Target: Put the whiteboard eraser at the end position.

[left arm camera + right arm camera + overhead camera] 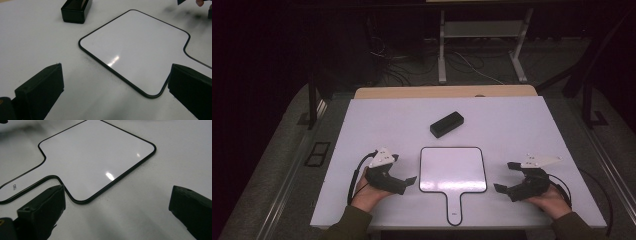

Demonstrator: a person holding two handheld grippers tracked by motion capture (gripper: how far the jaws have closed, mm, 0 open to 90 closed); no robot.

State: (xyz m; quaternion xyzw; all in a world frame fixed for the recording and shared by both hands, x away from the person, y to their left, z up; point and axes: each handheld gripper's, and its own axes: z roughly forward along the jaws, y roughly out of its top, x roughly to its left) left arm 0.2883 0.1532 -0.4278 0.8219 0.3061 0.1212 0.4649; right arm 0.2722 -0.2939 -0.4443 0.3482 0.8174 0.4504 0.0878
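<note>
while both hands rest near the front edge of the white table, each holds its tongs low and aimed inward at the small handled whiteboard lying flat between them. the left tongs sit just beside the board's left edge, jaws spread wide with nothing between them; in the left gripper view the board's near rounded corner lies between the two black jaws. the right tongs are a little farther from the board's right edge, likewise wide open and empty, and in the right gripper view the corner where the board meets its handle lies by one jaw. the left hand and the right hand come in from sleeves at the near edge.

the whiteboard's long axis runs front to back: its narrow handle points toward the person and ends close to the table's front edge, the square panel toward the far side. its surface looks blank and glossy, rimmed in black.

beyond the panel, apart from it, a black eraser block lies at an angle, its long axis slanting up to the right. bare table lies open on either side and behind it to the far edge, where a wooden strip shows.
</note>
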